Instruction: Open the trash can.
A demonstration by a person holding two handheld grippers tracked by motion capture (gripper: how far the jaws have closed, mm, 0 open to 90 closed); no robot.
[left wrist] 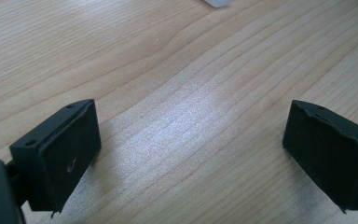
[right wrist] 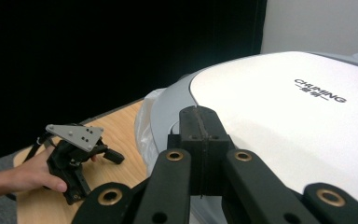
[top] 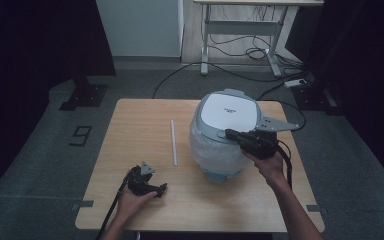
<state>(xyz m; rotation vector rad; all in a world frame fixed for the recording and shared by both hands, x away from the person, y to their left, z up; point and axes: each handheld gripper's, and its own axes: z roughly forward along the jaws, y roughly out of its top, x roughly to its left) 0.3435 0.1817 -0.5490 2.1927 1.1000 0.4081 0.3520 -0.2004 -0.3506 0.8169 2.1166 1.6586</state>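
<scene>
The cooker stands on the right half of the table, its white lid down and its body wrapped in clear film. The right gripper is the one at work: its jaws are pressed flat together with nothing between them, and their tip rests at the near edge of the lid, at or just above the grey rim; I cannot tell whether it touches. In the right gripper view the shut jaws point across the lid, which spreads ahead of them and to their right, so the lid lies straight before the fingertips. The next move, I judge, is a press or a nudge on the lid's front edge. The left gripper is well apart, resting low at the near left of the table, jaws spread wide over bare wood and holding nothing. A white straw lies between the two, its length running away from the person.
</scene>
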